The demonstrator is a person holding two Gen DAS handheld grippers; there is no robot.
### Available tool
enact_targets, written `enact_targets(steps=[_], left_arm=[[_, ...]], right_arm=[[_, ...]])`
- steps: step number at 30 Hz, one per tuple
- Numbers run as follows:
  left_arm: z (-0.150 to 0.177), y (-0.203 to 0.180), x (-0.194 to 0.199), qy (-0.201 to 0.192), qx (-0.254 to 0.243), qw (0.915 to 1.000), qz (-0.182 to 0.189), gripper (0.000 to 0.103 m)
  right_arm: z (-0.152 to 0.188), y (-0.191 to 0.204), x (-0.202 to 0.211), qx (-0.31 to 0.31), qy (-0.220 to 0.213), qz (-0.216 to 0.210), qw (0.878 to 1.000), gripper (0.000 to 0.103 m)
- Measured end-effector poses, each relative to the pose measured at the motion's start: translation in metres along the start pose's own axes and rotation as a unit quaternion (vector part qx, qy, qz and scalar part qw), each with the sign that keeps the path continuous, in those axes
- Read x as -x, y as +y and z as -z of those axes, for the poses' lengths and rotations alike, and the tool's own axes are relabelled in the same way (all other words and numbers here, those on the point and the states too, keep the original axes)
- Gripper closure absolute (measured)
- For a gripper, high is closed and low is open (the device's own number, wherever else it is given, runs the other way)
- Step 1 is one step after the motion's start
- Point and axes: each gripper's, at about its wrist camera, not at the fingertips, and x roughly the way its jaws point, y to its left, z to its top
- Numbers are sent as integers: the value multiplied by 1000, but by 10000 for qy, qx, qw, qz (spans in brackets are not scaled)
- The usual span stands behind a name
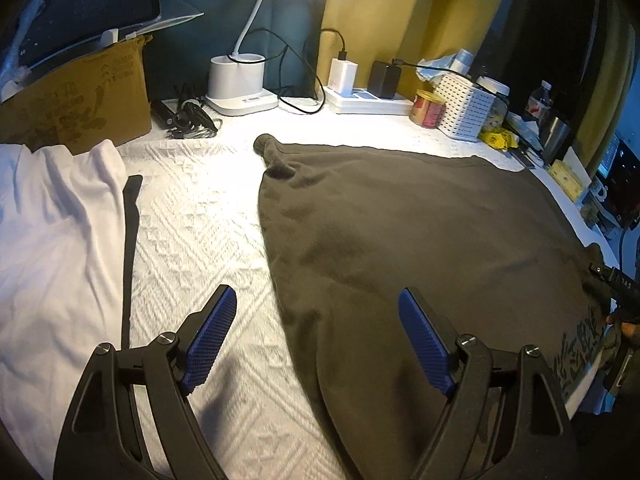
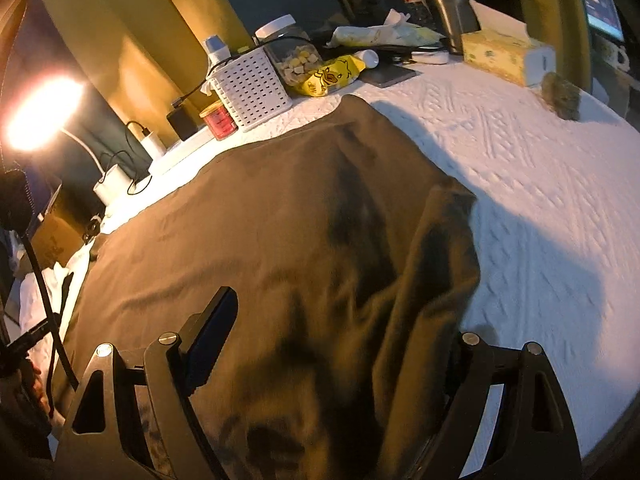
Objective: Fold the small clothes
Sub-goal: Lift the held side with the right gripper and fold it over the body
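A dark olive-brown garment lies spread flat on the white quilted tabletop. My left gripper is open and empty, hovering over the garment's left edge near the front. In the right wrist view the same garment fills the middle, with its right side bunched into a raised fold. My right gripper is open, and the fold drapes over and hides its right finger. Its left finger stands clear above the cloth.
A white garment with a dark strap lies at the left. Along the back stand a cardboard box, lamp base, power strip, red can and white basket. A tissue box is at the right.
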Motion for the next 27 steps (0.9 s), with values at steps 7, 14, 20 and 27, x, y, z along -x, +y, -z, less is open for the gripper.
enact_targets(steps=[7, 14, 20, 27], left_arm=[[-13, 4, -14, 56, 50, 10000, 25, 20], [-22, 7, -29, 133, 78, 9999, 43, 20], [-29, 7, -39, 188, 89, 9997, 110, 20], [-35, 8, -43, 167, 57, 9997, 191, 20]], right_arm=[[-20, 8, -24, 234, 93, -121, 9996, 18], [-34, 26, -47, 620, 275, -228, 9974, 41], [-37, 37, -59, 852, 345, -287, 9954, 53], [-40, 41, -66, 919, 411, -246, 9946, 88]])
